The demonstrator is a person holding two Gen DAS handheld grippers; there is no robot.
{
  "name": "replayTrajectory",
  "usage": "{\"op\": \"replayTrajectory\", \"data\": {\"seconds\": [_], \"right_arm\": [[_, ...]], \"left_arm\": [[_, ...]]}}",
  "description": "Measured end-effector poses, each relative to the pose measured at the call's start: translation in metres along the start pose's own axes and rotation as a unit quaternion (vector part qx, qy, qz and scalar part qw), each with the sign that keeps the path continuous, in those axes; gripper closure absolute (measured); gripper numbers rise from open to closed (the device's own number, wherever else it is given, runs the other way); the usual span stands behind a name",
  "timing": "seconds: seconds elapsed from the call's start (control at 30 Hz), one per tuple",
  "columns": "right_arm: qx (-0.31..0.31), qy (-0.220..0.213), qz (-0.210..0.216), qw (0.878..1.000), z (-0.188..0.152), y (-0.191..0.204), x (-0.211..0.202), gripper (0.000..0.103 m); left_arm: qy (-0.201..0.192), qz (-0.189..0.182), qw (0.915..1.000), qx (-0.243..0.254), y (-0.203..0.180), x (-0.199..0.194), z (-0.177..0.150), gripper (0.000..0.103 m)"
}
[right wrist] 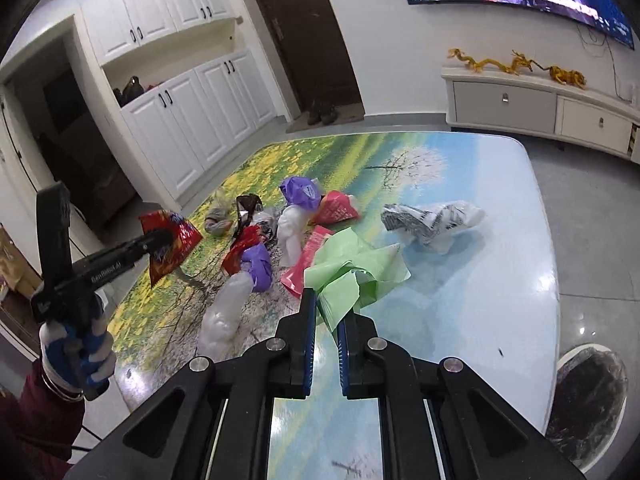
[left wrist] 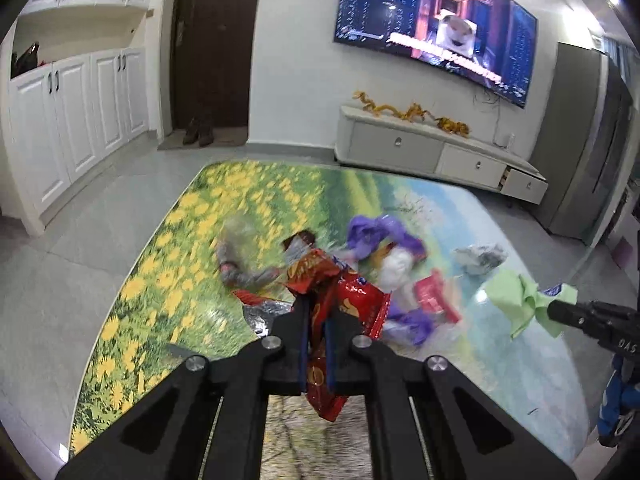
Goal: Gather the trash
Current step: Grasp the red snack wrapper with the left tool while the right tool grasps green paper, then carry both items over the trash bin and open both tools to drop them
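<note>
My left gripper [left wrist: 318, 312] is shut on a red snack wrapper [left wrist: 352, 300] and holds it above the table [left wrist: 160, 280]; it also shows in the right wrist view [right wrist: 170, 242]. My right gripper [right wrist: 326, 306] is shut on a light green plastic bag [right wrist: 352, 268], which also shows in the left wrist view [left wrist: 520, 300]. On the table lie purple bags [right wrist: 300, 192], a pink-red wrapper [right wrist: 308, 260], white plastic [right wrist: 224, 312], a black-and-white bag [right wrist: 428, 220] and a grey crumpled wrapper [left wrist: 240, 268].
A bin lined with a black bag [right wrist: 588, 396] stands on the floor at the table's right side. A white TV cabinet [left wrist: 432, 148], a wall TV [left wrist: 436, 28], white cupboards [left wrist: 72, 120] and a dark door [left wrist: 216, 40] lie beyond the table.
</note>
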State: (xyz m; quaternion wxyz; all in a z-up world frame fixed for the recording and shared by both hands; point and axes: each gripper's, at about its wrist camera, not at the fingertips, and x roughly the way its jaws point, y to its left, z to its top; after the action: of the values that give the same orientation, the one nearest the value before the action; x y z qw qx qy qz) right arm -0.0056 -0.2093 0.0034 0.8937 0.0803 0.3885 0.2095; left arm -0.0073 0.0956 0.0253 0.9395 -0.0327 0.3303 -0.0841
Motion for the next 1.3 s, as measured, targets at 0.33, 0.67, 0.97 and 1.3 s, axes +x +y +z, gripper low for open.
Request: {"op": "replayTrajectory", "data": {"seconds": [0.33,0.67,0.97,1.3], "right_arm": [[0.1,-0.044,-0.077,0.991,-0.036,-0.088,-0.066,0.094],[0.236,-0.043,-0.193,0.952,-0.103,-0.222,-0.107,0.093],[0.303,-0.026,-0.211,0.929,-0.132,-0.297,-0.098,0.092],[0.324,-0.022,-0.224,0.919,-0.147,-0.317,-0.1,0.063]], "left_arm": [[0.019,-0.125,0.9891,0.074,-0.124,0.013,0.019,0.097],[0.108,-0.242,0.9451,0.191,-0.317,0.075,0.001,0.097],[0.177,-0.275,0.9125,0.246,-0.431,0.127,-0.033,0.095],[0.19,-0.299,0.9069,0.228,-0.457,0.146,-0.029,0.052]]}}
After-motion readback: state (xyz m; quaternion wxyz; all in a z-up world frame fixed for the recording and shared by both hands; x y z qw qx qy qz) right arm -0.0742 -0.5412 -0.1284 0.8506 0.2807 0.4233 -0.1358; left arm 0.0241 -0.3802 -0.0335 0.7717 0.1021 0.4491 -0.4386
